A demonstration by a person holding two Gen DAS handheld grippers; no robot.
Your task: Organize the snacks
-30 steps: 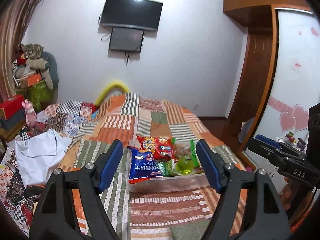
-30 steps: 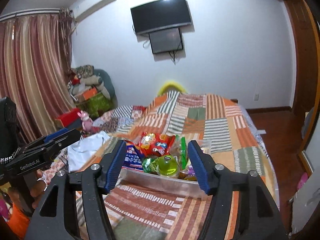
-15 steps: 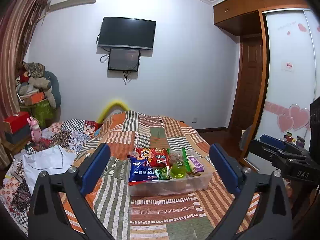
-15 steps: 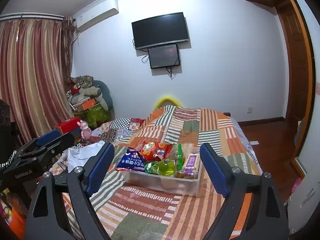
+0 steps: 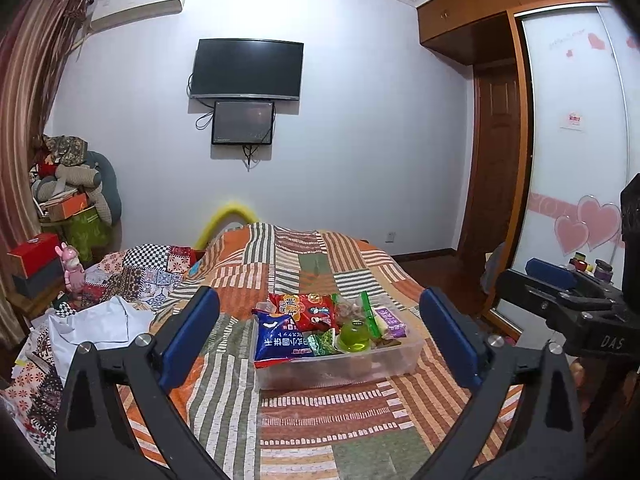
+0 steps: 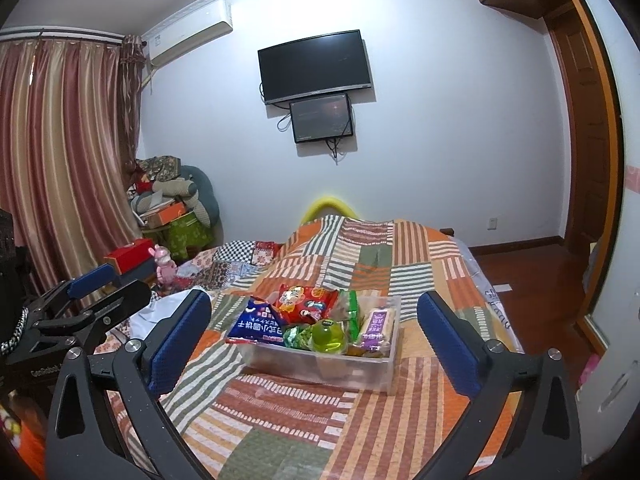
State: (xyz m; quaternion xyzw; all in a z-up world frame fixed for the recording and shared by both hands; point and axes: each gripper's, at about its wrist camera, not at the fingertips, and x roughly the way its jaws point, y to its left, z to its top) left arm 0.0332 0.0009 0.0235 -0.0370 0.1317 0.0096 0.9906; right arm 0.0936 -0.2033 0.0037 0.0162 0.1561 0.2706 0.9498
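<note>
A clear plastic box [image 5: 340, 372] [image 6: 320, 364] stands on the striped patchwork quilt [image 5: 320, 432], filled with snacks. Inside are a blue bag [image 5: 276, 340] [image 6: 256, 326], a red bag [image 5: 308, 310] [image 6: 306, 302], a green jelly cup [image 5: 354, 338] [image 6: 328, 336] and a purple pack [image 5: 390, 320] [image 6: 376, 326]. My left gripper [image 5: 318, 300] is open, short of the box, with nothing between its blue pads. My right gripper [image 6: 314, 300] is also back from the box, its jaws opening wide and holding nothing.
White cloth [image 5: 100, 324] and patterned fabrics [image 5: 152, 268] lie on the bed's left side. A pink toy [image 5: 72, 272] and a red box [image 5: 34, 252] stand beyond them. A wardrobe's sliding door [image 5: 576, 184] and the wooden floor [image 6: 532, 272] are to the right.
Both grippers have opened wide and drawn back from the box, which now looks smaller and farther off. The snacks lie as before.
</note>
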